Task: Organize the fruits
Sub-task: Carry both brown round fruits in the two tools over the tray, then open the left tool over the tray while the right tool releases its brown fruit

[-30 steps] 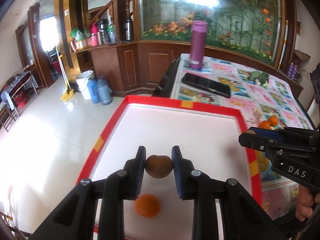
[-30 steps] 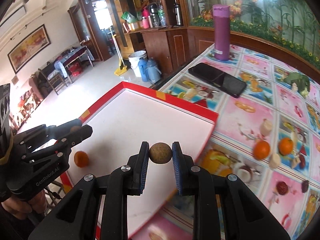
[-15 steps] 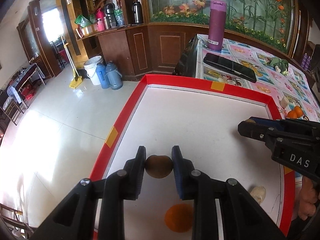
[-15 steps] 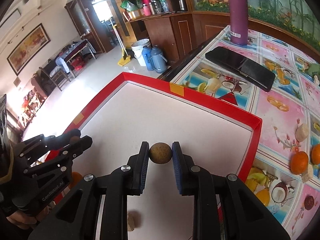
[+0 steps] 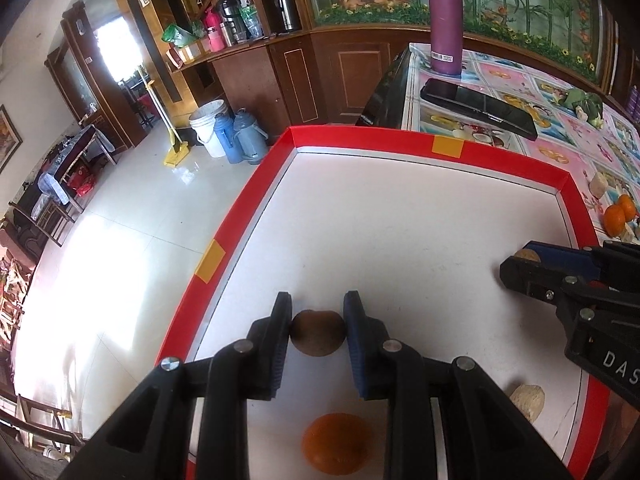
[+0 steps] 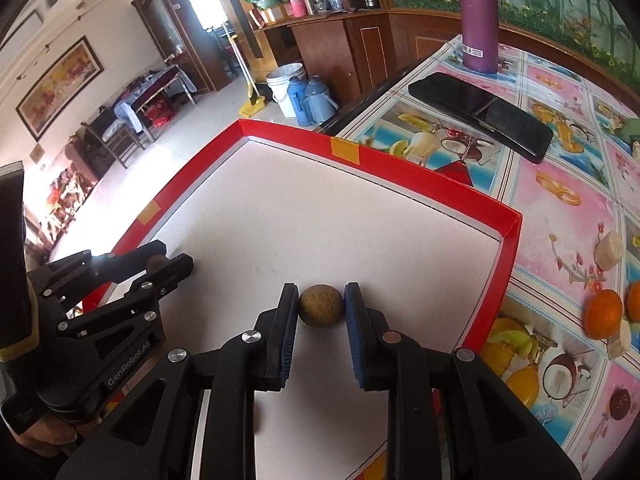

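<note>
Clamping the brown fruit [image 5: 318, 333] crosswise, the left gripper [image 5: 317, 322] hovers above the tray [image 5: 240, 216].

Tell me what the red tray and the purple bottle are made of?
The red tray looks like cardboard or thin board: flat matte white floor, folded red walls patched with yellow tape. The purple bottle looks like metal or hard plastic with a smooth satin coat; the pictures can't settle which.

A family home's living area: wooden cabinets [image 5: 320, 76], thermos flasks [image 5: 244, 140], a mop [image 5: 168, 128] and framed painting [image 6: 60, 84].
</note>
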The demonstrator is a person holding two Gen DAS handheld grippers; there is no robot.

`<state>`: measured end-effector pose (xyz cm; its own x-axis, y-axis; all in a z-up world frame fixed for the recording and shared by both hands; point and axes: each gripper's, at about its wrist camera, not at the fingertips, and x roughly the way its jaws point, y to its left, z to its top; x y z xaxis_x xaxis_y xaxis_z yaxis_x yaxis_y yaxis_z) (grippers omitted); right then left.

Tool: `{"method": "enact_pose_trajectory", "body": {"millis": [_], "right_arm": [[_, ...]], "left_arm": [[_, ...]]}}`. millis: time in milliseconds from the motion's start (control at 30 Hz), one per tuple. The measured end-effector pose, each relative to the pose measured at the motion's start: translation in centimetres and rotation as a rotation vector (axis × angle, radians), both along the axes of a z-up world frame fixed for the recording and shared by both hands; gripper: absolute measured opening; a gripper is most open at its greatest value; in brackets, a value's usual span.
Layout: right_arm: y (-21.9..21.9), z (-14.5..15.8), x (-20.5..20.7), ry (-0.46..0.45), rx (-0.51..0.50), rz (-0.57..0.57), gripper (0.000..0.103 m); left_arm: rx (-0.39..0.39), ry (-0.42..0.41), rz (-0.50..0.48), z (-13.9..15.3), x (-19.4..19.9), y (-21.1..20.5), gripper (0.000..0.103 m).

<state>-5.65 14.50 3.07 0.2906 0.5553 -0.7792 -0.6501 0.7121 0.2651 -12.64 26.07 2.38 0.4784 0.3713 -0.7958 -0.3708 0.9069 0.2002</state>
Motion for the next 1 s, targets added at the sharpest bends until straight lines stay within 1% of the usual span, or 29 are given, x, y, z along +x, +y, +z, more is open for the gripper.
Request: {"method": "enact_pose_trajectory", "body": {"millis": [67,100,133,200,233,300,367,433,500,533,633,733,867,933,1000], "right_arm": [[0.1,0.1,-0.1,0.008,-0.004,0.008,0.026],[0.2,0.2,-0.1,0.016,-0.003,0.016,0.030],[0.2,0.3,-0.1,0.020,0.004,0.021,0.032],[0.0,0.6,-0.1,0.018,0.019,0.013,0.033],[-0.2,0.7,-0.1,0.021,0.033,0.010,0.033],[-0.7,1.2,0.2,0.031,0.076,-0.004,0.033],[-1.1,1.6,0.4,0.027,0.107,-0.024,0.033],[-1.3,2.0,0.6,0.027,0.128,-0.039,0.033],[-1.5,2.3,0.8,0.029,0.137,-0.059,0.033],[-1.7,2.3,1.0,0.028,0.136,-0.076,0.033],[-2.1,2.3,1.6,0.026,0.128,-0.118,0.033],[-2.8,2.5,2.4,0.044,0.151,-0.149,0.033],[-3.7,3.0,3.0,0.027,0.158,-0.192,0.033],[-4.3,3.2,3.4,0.035,0.177,-0.206,0.033],[-5.1,3.4,3.9,0.050,0.199,-0.232,0.033]], "left_arm": [[0.017,-0.005,0.021,0.0,-0.1,-0.1,0.033],[0.020,-0.008,0.039,0.0,-0.1,0.0,0.041],[0.011,-0.014,0.054,0.1,-0.3,0.1,0.053],[-0.036,-0.029,0.082,0.2,-1.0,0.4,0.064],[-0.047,-0.035,0.101,0.3,-1.4,0.3,0.064],[-0.042,-0.045,0.116,0.7,-2.4,-0.3,0.065],[-0.032,-0.054,0.119,1.3,-3.2,-1.1,0.071],[-0.030,-0.066,0.118,1.7,-3.7,-1.8,0.079],[-0.032,-0.076,0.112,2.1,-3.8,-2.5,0.084],[-0.033,-0.078,0.107,2.2,-3.7,-2.8,0.087],[-0.031,-0.082,0.081,2.4,-3.1,-3.7,0.090],[-0.022,-0.087,0.052,2.7,-2.3,-4.5,0.095],[-0.031,-0.103,0.022,3.0,-1.4,-5.2,0.099],[-0.058,-0.103,0.006,3.1,-0.6,-5.4,0.103],[-0.093,-0.096,0.010,2.9,0.2,-5.4,0.103]]}}
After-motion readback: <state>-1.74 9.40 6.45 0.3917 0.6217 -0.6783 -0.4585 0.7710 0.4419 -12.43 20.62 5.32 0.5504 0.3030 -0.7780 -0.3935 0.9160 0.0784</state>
